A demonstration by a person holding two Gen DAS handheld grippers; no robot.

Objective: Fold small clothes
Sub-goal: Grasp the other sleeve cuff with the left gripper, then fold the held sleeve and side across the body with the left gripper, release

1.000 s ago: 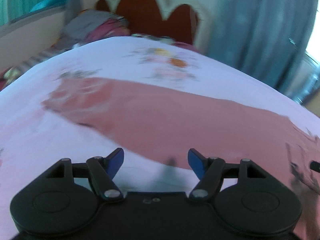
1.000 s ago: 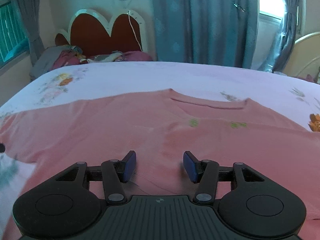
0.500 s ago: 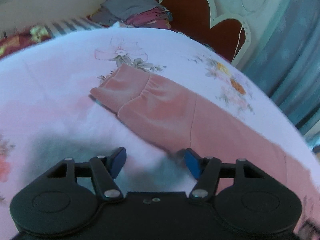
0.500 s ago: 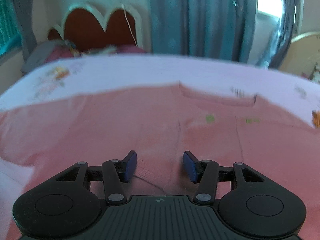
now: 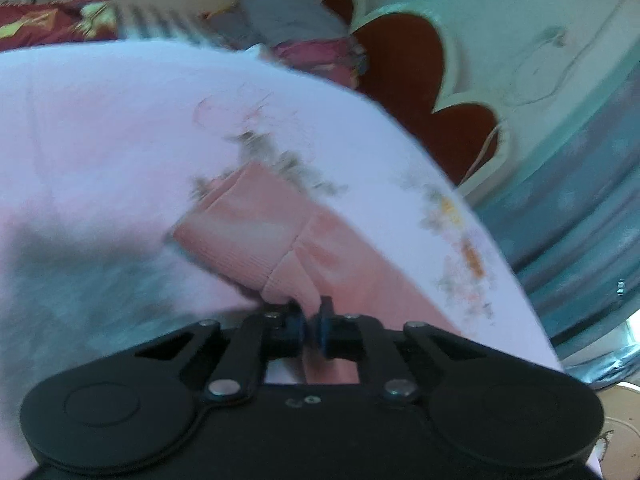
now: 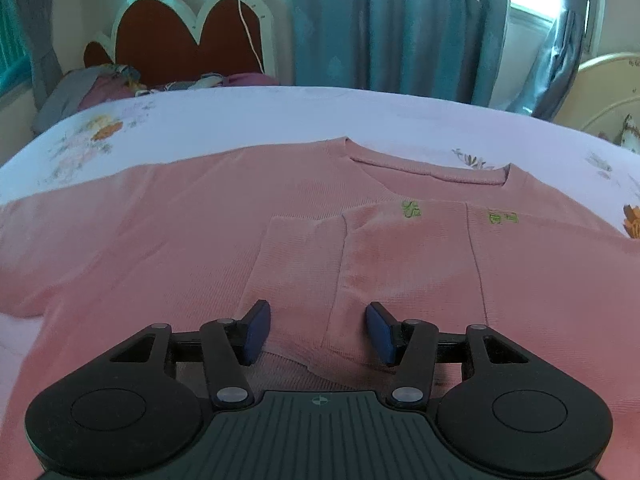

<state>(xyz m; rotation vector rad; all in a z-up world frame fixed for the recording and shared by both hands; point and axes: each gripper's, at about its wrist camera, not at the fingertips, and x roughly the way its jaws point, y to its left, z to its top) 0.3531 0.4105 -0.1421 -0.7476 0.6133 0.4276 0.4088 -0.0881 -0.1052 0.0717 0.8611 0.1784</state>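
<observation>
A pink sweater (image 6: 160,240) lies flat on the bed with its neckline (image 6: 428,168) at the far side. One sleeve is folded across the chest, its cuff (image 6: 300,256) just ahead of my right gripper (image 6: 318,332). That gripper hovers open over the sweater with nothing pinched. In the left wrist view the other sleeve (image 5: 352,272) stretches out over the sheet and ends in a ribbed cuff (image 5: 240,232). My left gripper (image 5: 310,324) is shut on that sleeve's near edge, just behind the cuff, with pink cloth between its pads.
A white floral bedsheet (image 6: 280,120) covers the bed. A red scalloped headboard (image 6: 180,40) and a pile of clothes (image 6: 92,84) stand at the far left. Blue curtains (image 6: 380,20) hang behind, and a cream bed frame (image 6: 600,88) stands at the right.
My left gripper slid along the sleeve to the cuff, rolled, and closed its jaws on the sleeve. The right gripper stayed open and almost still over the sweater.
</observation>
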